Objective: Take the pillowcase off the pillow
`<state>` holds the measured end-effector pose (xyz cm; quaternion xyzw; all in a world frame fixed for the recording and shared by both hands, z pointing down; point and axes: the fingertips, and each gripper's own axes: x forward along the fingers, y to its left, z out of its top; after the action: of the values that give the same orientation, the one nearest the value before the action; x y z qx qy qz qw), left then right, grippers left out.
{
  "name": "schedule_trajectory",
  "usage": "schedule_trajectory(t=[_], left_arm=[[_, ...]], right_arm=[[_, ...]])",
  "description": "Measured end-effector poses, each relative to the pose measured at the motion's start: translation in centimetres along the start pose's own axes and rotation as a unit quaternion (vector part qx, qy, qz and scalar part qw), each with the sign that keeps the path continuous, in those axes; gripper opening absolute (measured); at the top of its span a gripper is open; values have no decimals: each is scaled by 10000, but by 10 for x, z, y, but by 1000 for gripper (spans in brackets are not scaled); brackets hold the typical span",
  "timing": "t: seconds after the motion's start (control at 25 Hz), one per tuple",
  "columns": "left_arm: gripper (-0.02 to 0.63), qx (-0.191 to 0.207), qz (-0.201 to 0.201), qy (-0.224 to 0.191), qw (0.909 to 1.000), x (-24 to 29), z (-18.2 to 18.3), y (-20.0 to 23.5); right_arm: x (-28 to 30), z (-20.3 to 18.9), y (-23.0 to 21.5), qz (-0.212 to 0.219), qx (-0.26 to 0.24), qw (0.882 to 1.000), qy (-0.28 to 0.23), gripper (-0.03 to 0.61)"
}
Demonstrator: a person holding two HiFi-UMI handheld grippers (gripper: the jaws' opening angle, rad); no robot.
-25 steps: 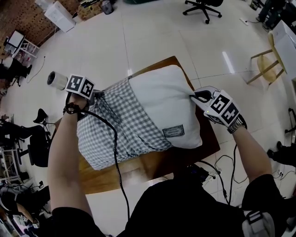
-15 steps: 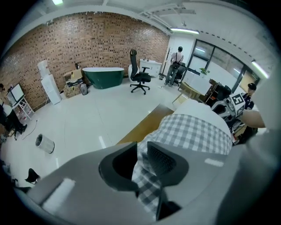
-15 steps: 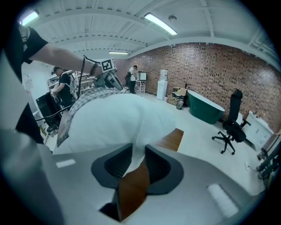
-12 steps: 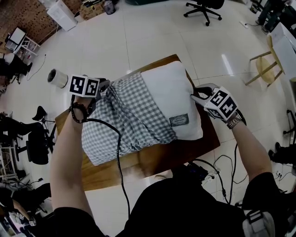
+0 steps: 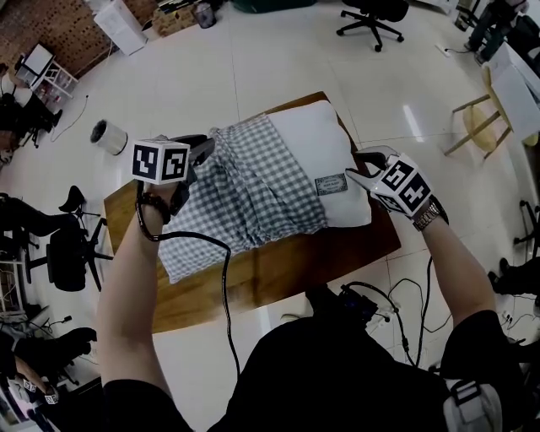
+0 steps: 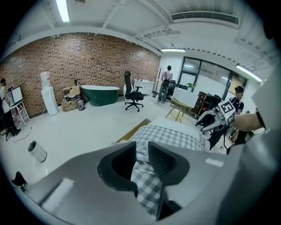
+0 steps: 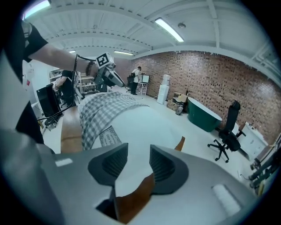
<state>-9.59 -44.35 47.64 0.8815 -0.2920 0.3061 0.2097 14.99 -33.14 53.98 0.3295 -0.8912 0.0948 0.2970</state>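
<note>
The white pillow (image 5: 325, 139) lies on the wooden table (image 5: 278, 278), its left half inside the grey checked pillowcase (image 5: 245, 190). My left gripper (image 5: 205, 150) hangs at the case's far left edge. Its jaws have just been opening, and checked cloth (image 6: 147, 184) runs loosely through the gap between them. My right gripper (image 5: 361, 164) is at the pillow's bare right corner. Its jaws have also just been opening, and the white corner (image 7: 131, 176) lies between them without being pinched. In the right gripper view the pillowcase (image 7: 101, 107) bunches beyond the pillow's label (image 7: 107, 136).
A black cable (image 5: 221, 278) trails from my left gripper over the table's front. A white roll (image 5: 108, 137) stands on the floor to the left. A wooden chair (image 5: 481, 114) stands at right, an office chair (image 5: 371, 15) at the far side, dark chairs (image 5: 63, 253) at left.
Both grippers' jaws have parted. My left gripper has risen and swung right over the case's edge. The checked case has bunched further left, baring more pillow. My right gripper shifted slightly along the pillow's corner.
</note>
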Motion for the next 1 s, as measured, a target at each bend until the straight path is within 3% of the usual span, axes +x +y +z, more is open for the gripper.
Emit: schedule_trajectory(t=[0.6, 1.0], left_arm=[[89, -580, -401, -711, 9950, -54, -104, -125], [150, -1212, -705, -1027, 9848, -26, -168, -194]], right_arm=[[-16, -9, 116, -103, -496, 9986, 145, 221], [-12, -26, 129, -826, -384, 9957, 176, 245]])
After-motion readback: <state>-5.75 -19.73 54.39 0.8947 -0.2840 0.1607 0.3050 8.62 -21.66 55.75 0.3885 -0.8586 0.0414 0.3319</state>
